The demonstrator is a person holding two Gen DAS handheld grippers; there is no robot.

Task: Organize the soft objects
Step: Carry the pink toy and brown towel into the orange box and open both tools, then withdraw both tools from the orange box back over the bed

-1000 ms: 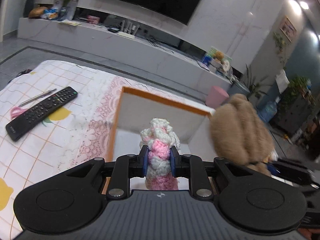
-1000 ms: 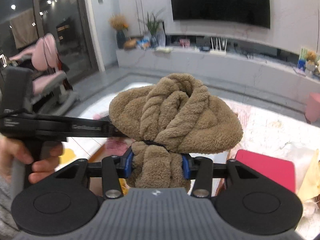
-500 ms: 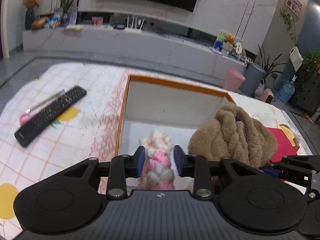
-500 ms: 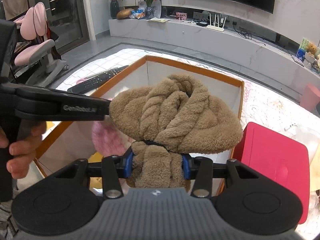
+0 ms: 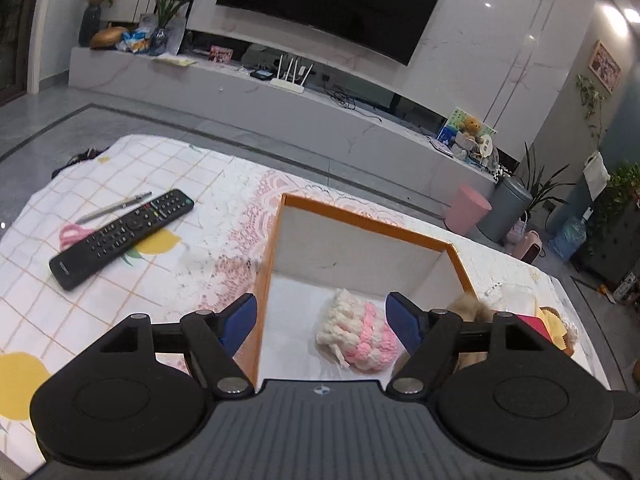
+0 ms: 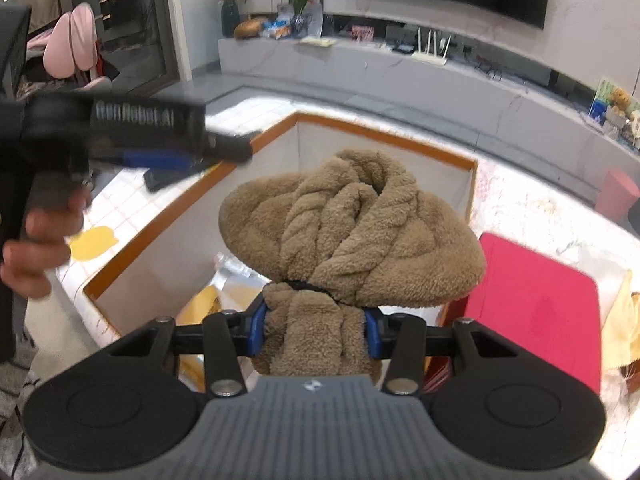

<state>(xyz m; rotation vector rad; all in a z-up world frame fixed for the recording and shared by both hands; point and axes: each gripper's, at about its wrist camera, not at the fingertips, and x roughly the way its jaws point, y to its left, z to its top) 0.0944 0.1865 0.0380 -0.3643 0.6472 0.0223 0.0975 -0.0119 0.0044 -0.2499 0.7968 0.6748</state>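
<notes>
Since half a second ago my left gripper has let go of the pink and white knitted piece and its blue pads now stand wide apart, holding nothing. That knitted piece lies on the white floor of the orange-rimmed box, toward the near right side, just beside the right pad but not touching it as far as I can tell.

My right gripper is closed tightly on the tied neck of the brown fleece bundle, which is held above the box, its bulk toward the far side. From this view my left gripper is blurred at the far left, over the left wall of the box.

On the checked tablecloth, left of the box, lie a black remote control, a pen and pink scissors. Right of the box lies a red flat item.
</notes>
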